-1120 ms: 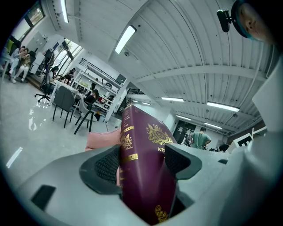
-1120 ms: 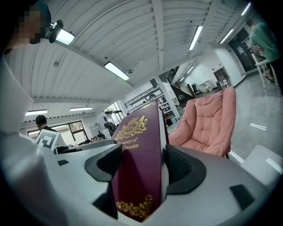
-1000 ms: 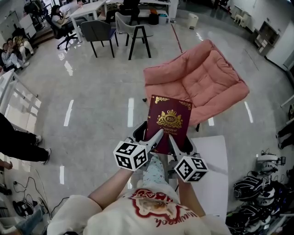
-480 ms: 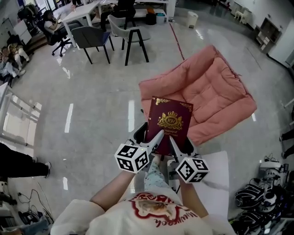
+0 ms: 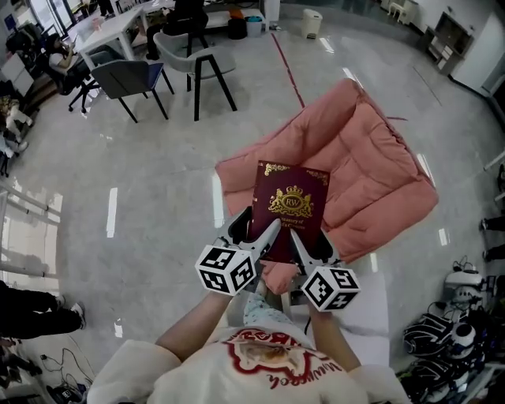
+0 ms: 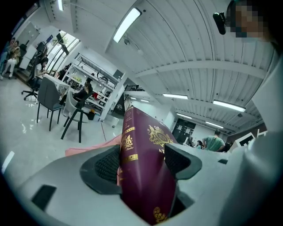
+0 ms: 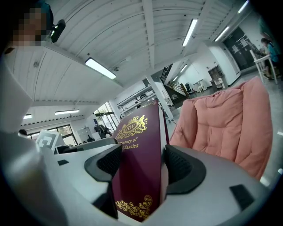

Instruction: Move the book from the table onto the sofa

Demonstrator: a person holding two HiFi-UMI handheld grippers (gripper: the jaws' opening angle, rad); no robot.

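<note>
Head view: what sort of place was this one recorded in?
Probably an open-plan office or lab: white desks with office chairs at the top left, a glossy hard floor, and ceiling strip lights in the left gripper view.

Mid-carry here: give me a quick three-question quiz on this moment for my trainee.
1. True or false: the book is lying flat on the sofa.
2. Of the left gripper and right gripper, which has its jaws shut on the book? A) left only B) right only C) both
3. Fill in: the sofa's colour is ____.
Key: 1 false, the book is held in the jaws, off the sofa; 2 C; 3 pink.
</note>
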